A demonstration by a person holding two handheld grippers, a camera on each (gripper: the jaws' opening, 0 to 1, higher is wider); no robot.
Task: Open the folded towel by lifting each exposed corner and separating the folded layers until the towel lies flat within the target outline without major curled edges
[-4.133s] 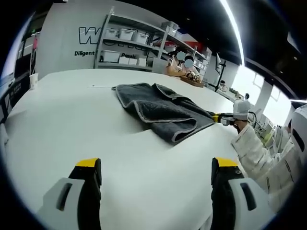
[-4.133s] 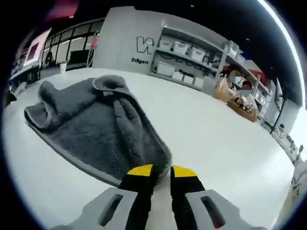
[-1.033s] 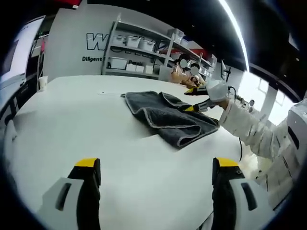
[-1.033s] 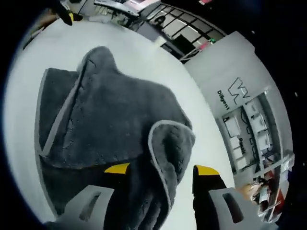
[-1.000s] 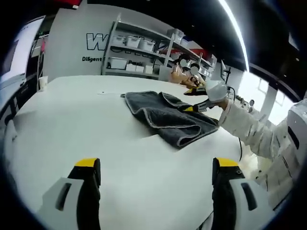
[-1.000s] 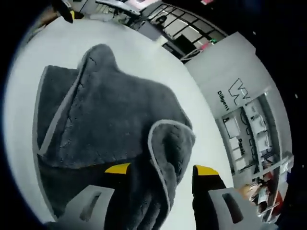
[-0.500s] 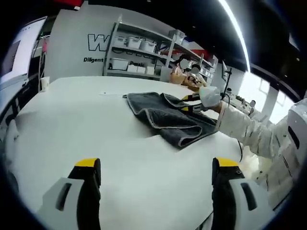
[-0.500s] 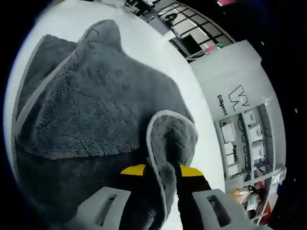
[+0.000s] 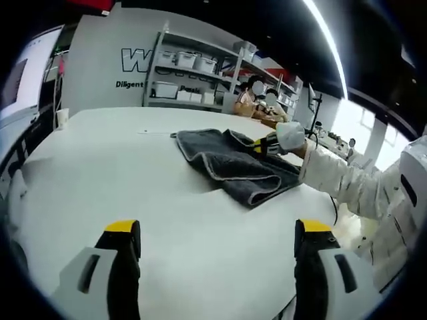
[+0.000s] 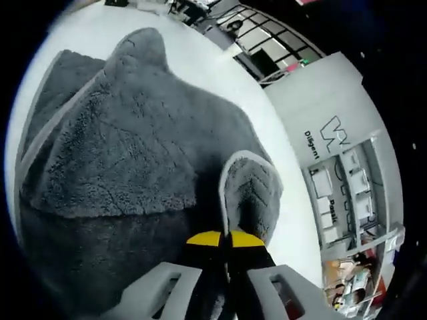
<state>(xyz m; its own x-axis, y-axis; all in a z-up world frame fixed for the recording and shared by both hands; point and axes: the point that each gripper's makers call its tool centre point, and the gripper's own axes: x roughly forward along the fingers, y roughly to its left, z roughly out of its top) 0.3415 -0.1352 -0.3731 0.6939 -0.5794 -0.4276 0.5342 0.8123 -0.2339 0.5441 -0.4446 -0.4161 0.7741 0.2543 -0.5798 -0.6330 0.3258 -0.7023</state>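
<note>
My right fingers [image 10: 223,239] have now pressed together on a raised towel [image 10: 133,153] fold; my left fingers [image 9: 217,230] hover spread above the worktop [image 9: 133,180], well apart from it

Lab: bin shelves [image 9: 193,70], worktable [image 9: 100,173]

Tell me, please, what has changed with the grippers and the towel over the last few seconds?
The right gripper let go of the towel's near edge, swung over the towel with jaws open, then closed on a curled corner flap. The left gripper stayed open and idle above the table; the towel remains folded.
</note>
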